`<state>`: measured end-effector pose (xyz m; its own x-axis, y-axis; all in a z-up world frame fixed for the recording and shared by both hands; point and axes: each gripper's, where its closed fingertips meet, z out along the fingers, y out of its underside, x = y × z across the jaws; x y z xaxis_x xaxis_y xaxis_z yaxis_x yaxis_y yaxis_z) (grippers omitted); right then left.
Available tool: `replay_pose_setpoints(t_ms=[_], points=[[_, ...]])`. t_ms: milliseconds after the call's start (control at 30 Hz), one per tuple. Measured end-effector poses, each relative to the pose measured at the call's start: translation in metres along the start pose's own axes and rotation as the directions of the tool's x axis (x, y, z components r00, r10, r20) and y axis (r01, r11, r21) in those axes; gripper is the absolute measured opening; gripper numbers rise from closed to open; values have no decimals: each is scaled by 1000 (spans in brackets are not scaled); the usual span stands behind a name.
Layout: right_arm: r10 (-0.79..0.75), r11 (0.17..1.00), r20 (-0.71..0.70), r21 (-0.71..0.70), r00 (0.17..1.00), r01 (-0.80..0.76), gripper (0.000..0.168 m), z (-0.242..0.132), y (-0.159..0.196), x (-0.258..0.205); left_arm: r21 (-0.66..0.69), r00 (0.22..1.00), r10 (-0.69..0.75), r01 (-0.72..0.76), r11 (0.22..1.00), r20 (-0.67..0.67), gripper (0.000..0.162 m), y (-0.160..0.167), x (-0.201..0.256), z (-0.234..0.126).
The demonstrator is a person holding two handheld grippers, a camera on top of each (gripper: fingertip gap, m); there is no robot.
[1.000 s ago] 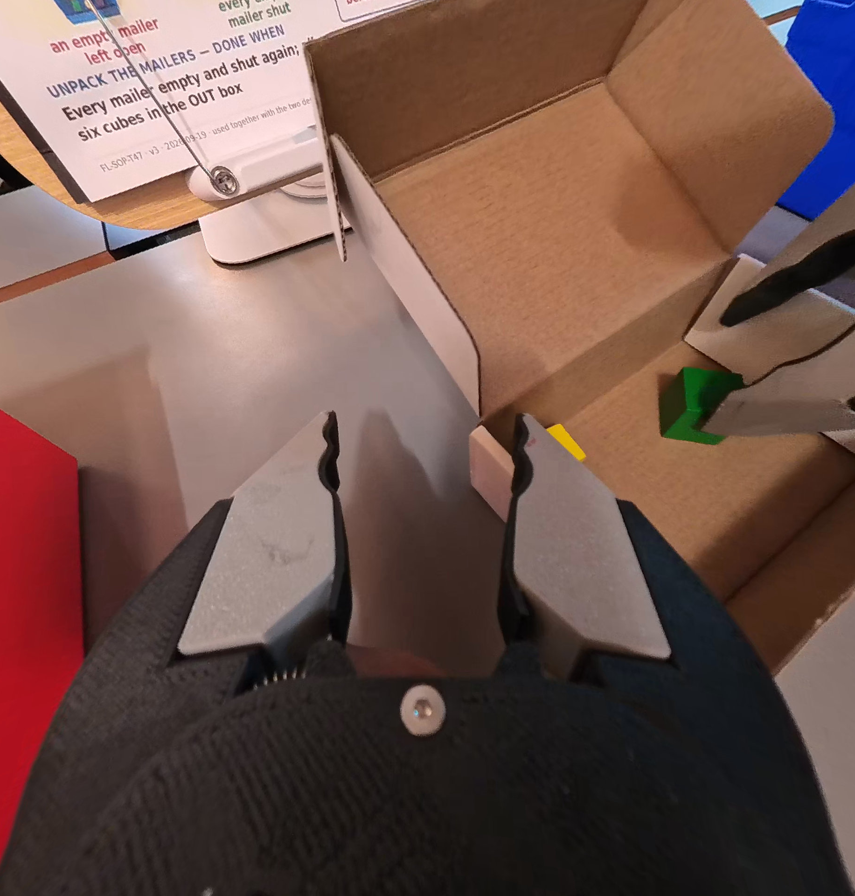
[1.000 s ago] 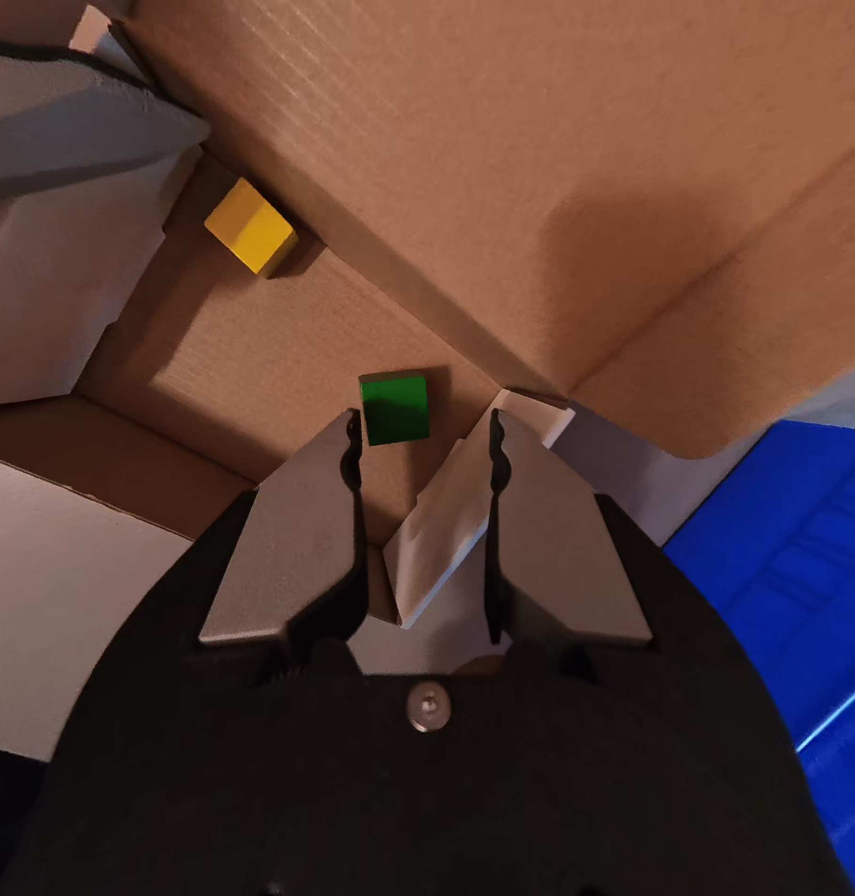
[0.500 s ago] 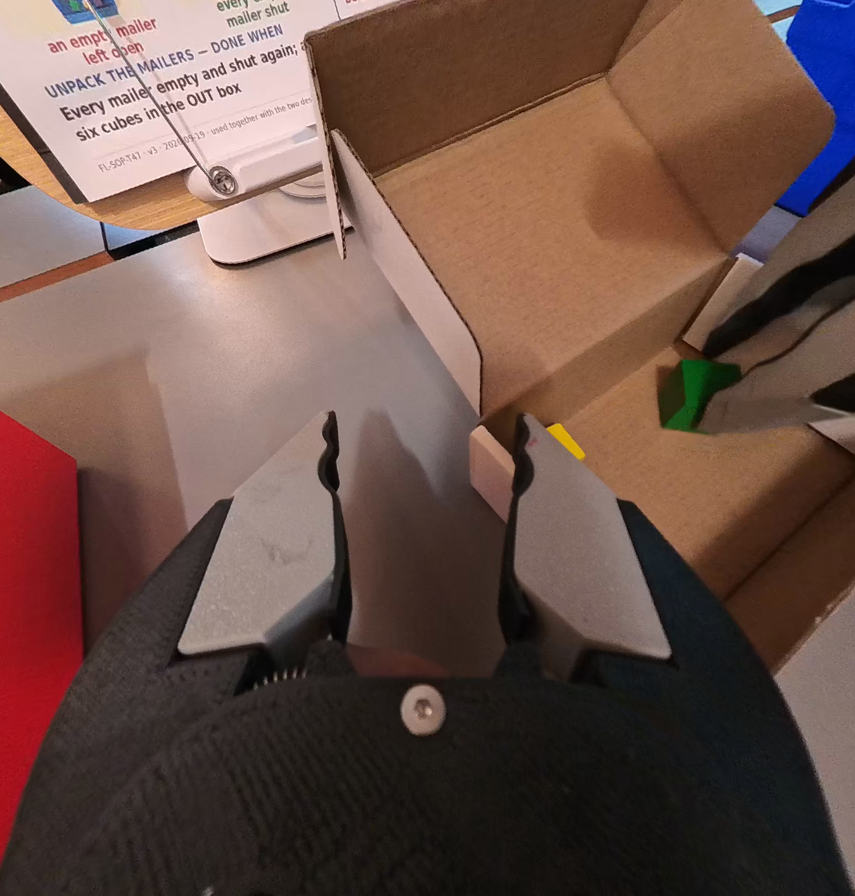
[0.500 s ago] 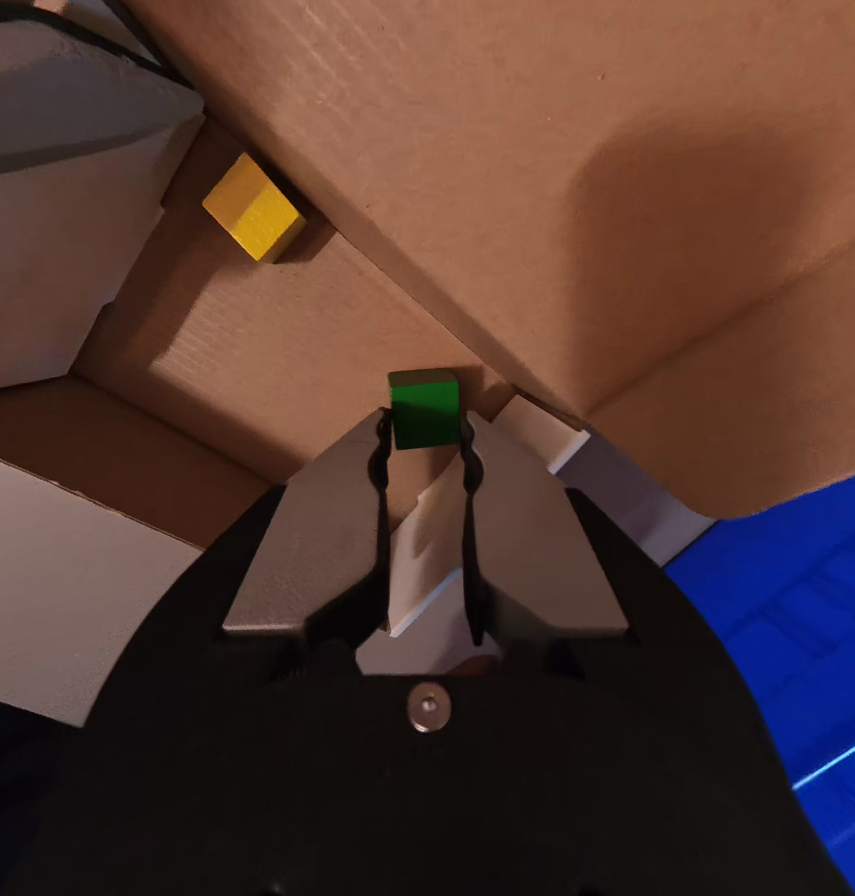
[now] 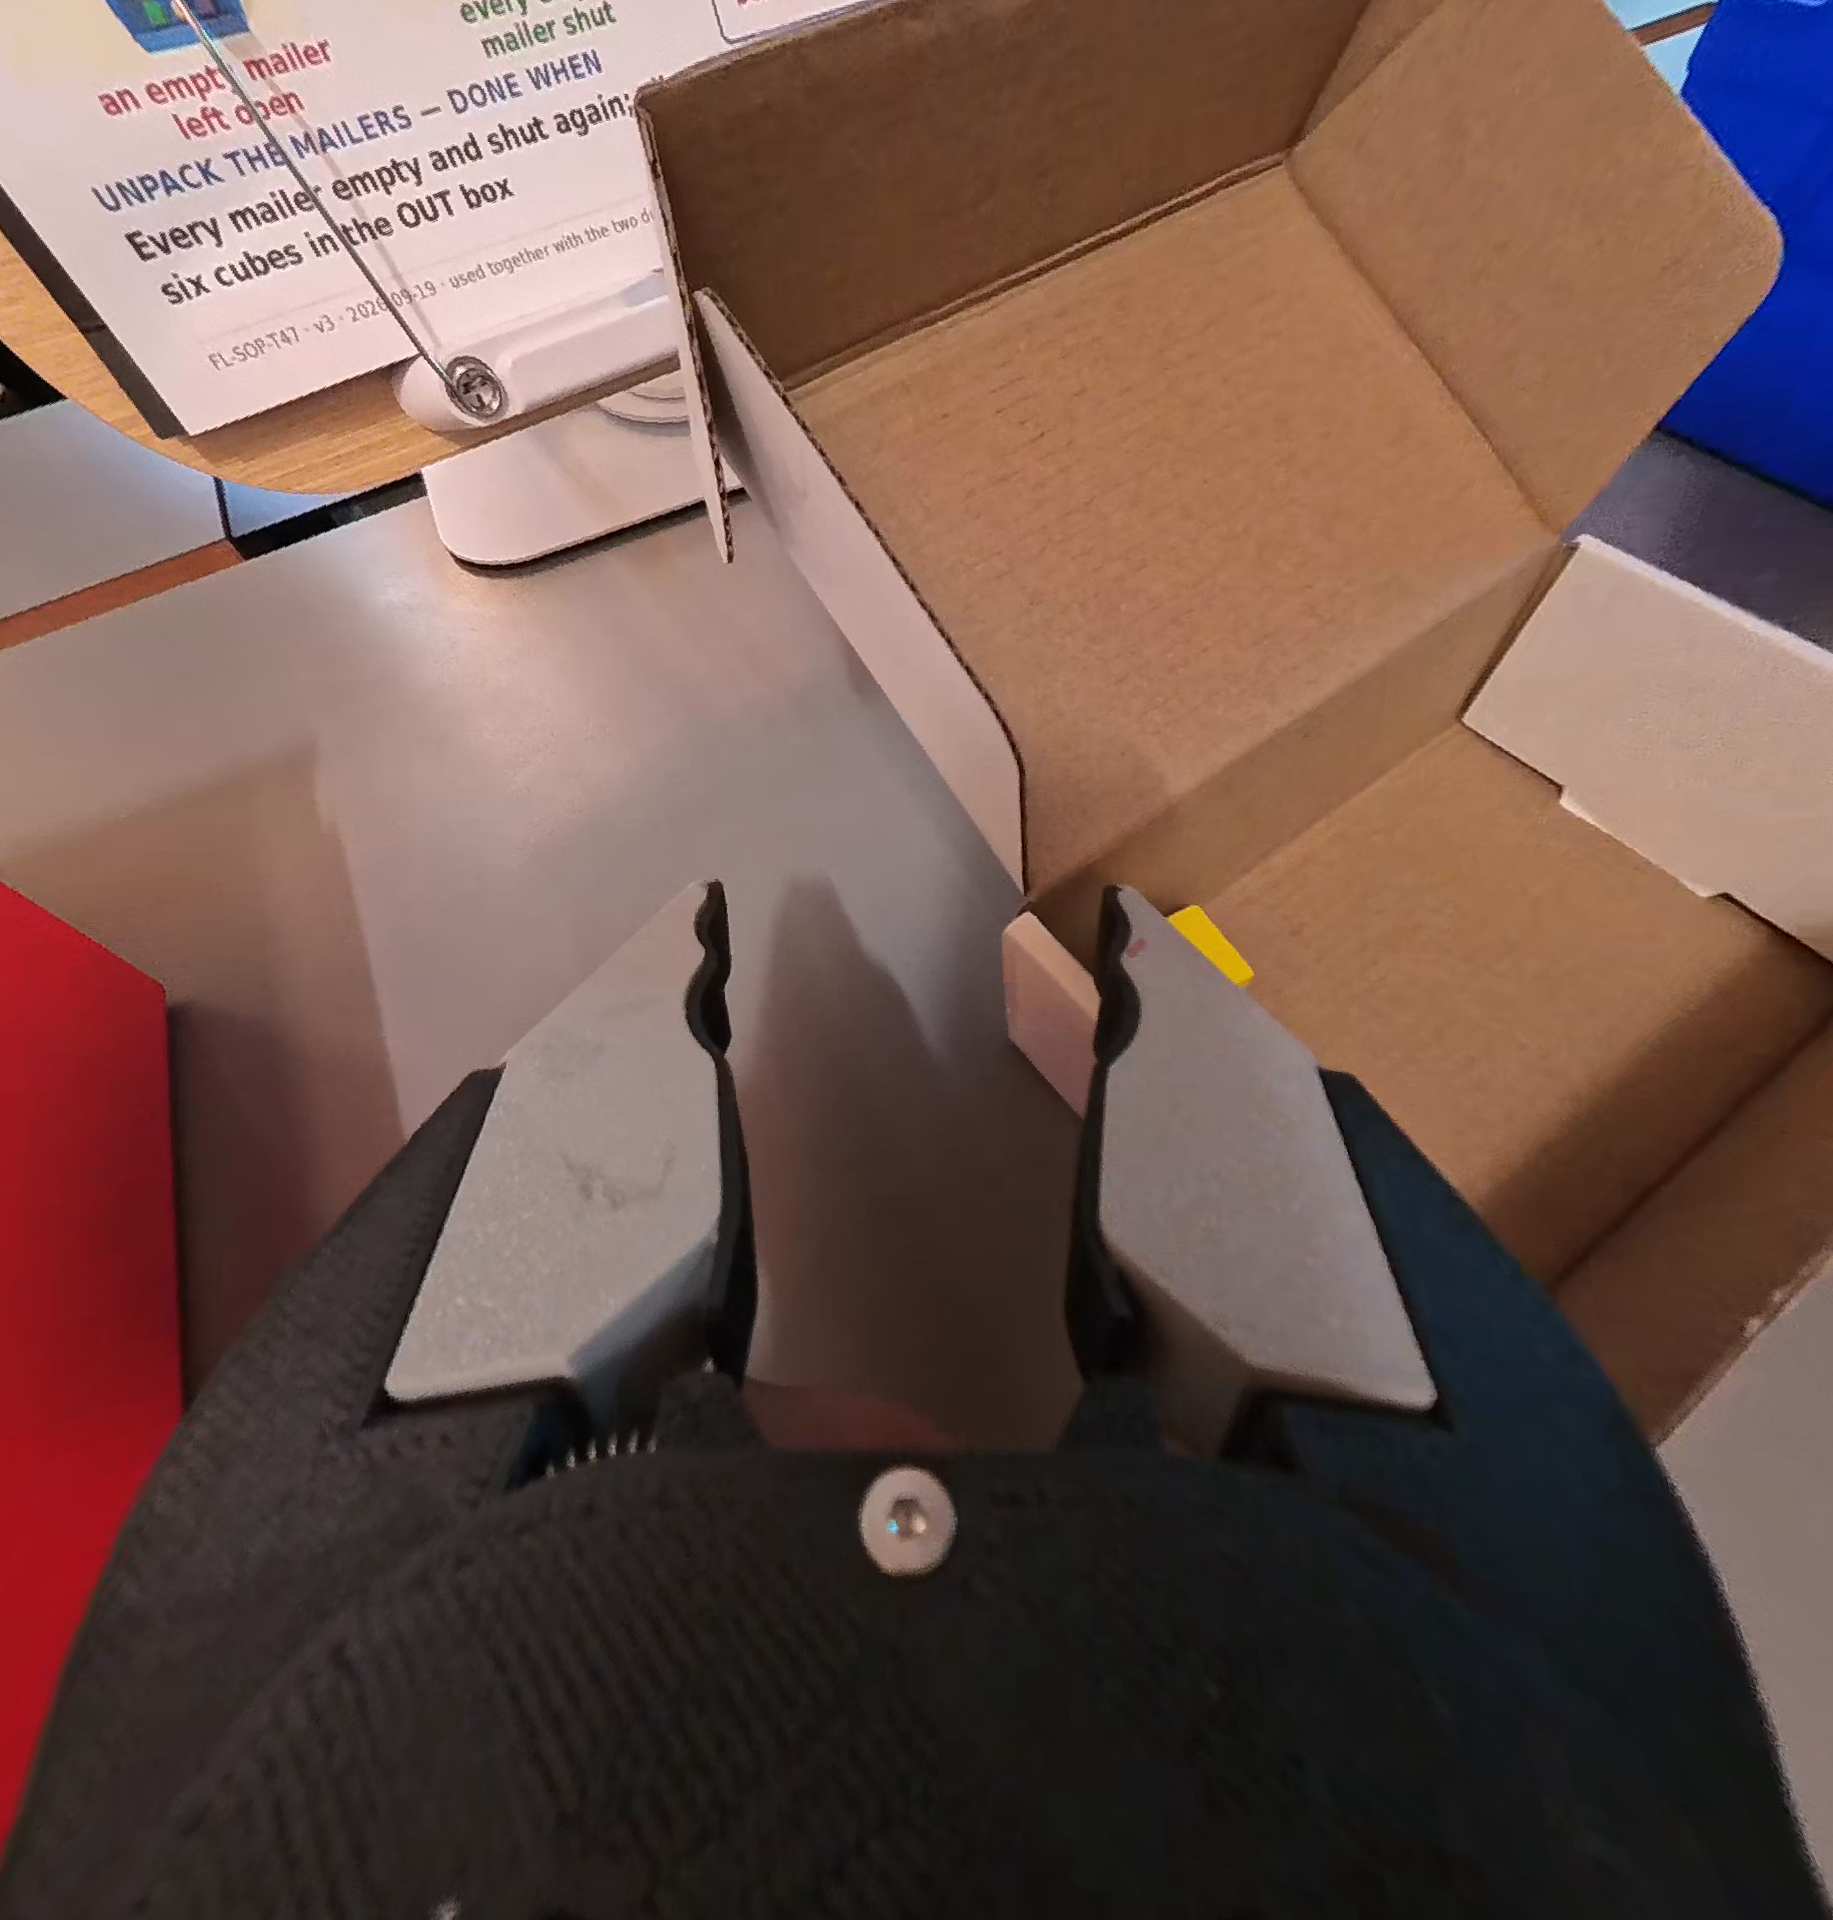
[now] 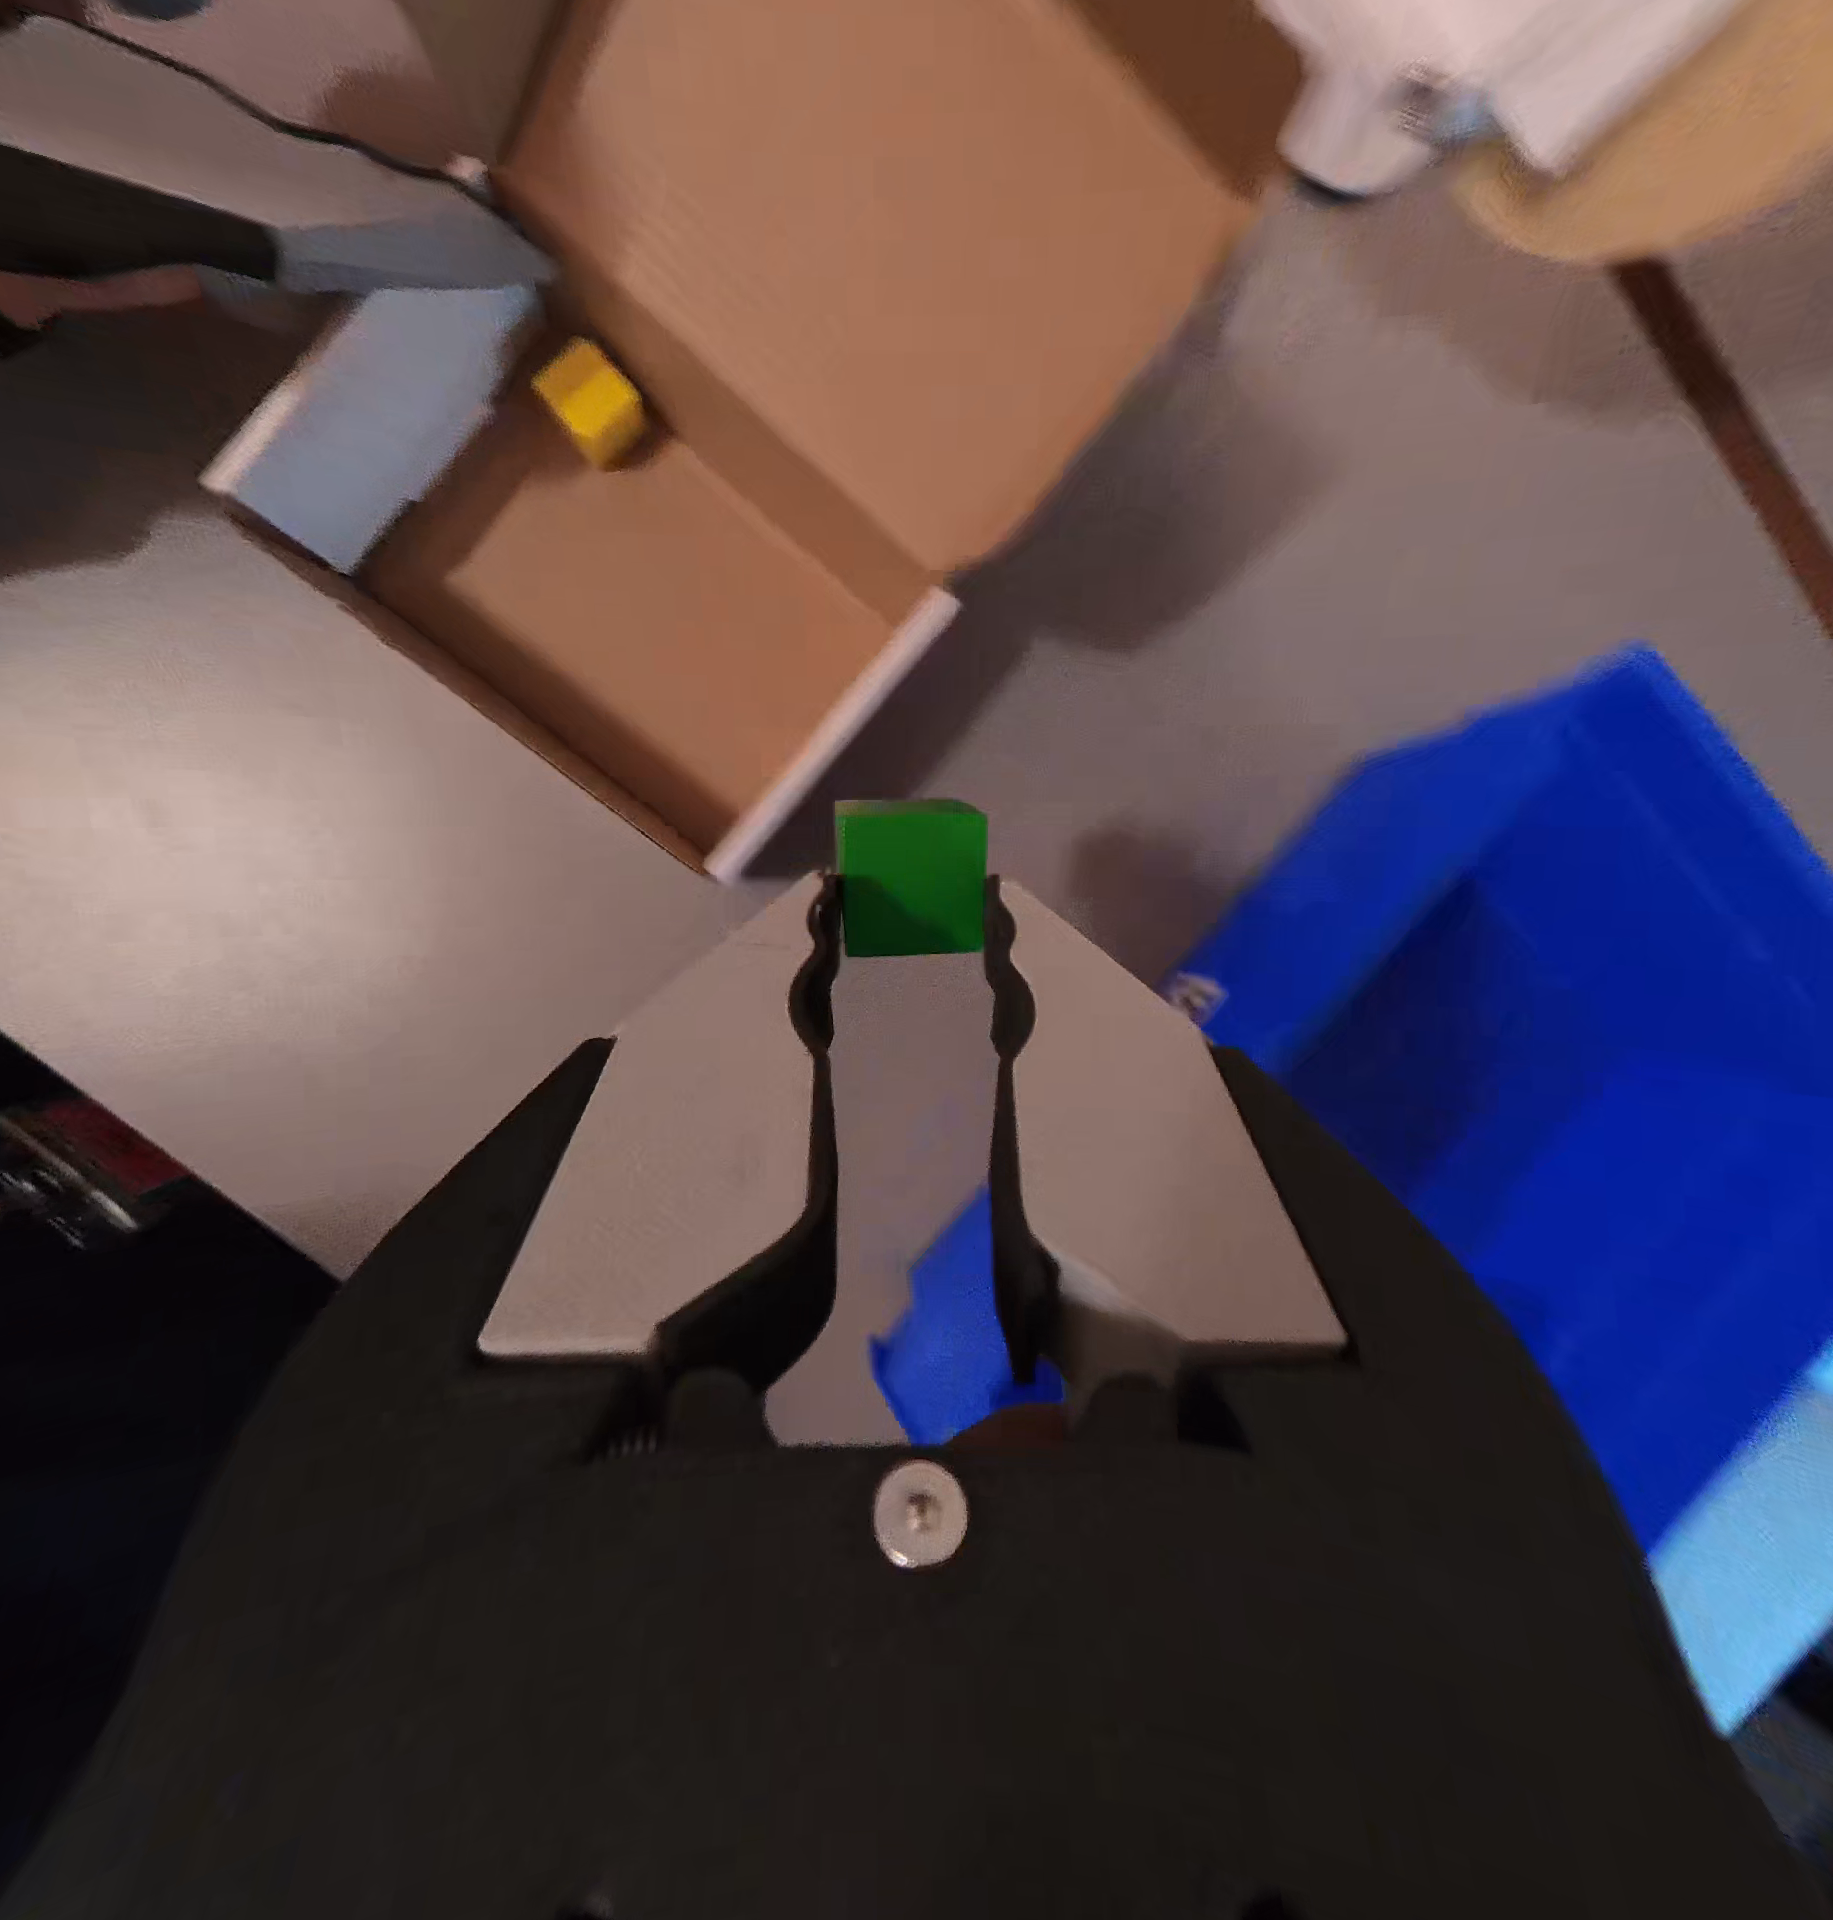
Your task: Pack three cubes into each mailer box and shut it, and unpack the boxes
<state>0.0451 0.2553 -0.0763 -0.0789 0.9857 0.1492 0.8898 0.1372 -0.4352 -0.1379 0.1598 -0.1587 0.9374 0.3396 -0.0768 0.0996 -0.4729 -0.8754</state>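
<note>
Closed right gripper (image 6: 910,904) on green cube (image 6: 910,878), lifted it out of mailer box (image 6: 663,644), carried it clear past the box's corner, above the desk (image 6: 216,831) beside blue bin (image 6: 1577,935).

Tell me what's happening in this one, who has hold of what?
A person with two handheld grippers is unpacking an open mailer box. The right gripper is shut on a green cube, held above the table between the box and a blue bin. The left gripper is open and empty at the box's near corner. A yellow cube remains inside.
</note>
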Motion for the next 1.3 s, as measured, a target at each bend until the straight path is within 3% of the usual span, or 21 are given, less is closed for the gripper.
replay_pose_setpoints(t_ms=[167, 400, 633, 733, 800, 900, 1000, 1133, 1300], points=[[202, 976, -113, -62, 973, -210, 25, -43, 80, 81, -3, 1000, 2, -2, 1000, 3, 70, 0, 0, 0], [259, 881, -202, -351, 944, -317, 25, 0, 201, 107, 2, 1000, -4, 4, 1000, 0, 69, 0, 0, 0], [329, 809, -194, -447, 924, -382, 30, 14, 248, 110, 1, 1000, -3, 3, 1000, -1, 70, 0, 0, 0], [329, 841, -223, -373, 918, -392, 40, 4, 231, 117, 1, 1000, -2, 2, 1000, 0, 70, 0, 0, 0], [332, 881, -231, -270, 915, -388, 43, -7, 202, 118, 1, 1000, -3, 3, 1000, 0, 70, 0, -1, 0], [305, 949, -146, -37, 941, -313, 44, -24, 126, 93, 1, 1000, -6, 6, 1000, 0, 70, 0, -1, 0], [197, 971, 29, 134, 980, -199, 45, -27, 47, 31, 1, 1000, -7, 7, 1000, 4, 71, 0, -2, 0], [13, 981, 213, 186, 977, -53, 48, 14, -21, -51, 4, 1000, -4, 4, 1000, 5, 71, 0, -2, 0], [-47, 993, 181, 115, 982, 26, 45, 100, -59, -81, 4, 1000, -9, 9, 1000, 3, 71, 0, -2, 0]])
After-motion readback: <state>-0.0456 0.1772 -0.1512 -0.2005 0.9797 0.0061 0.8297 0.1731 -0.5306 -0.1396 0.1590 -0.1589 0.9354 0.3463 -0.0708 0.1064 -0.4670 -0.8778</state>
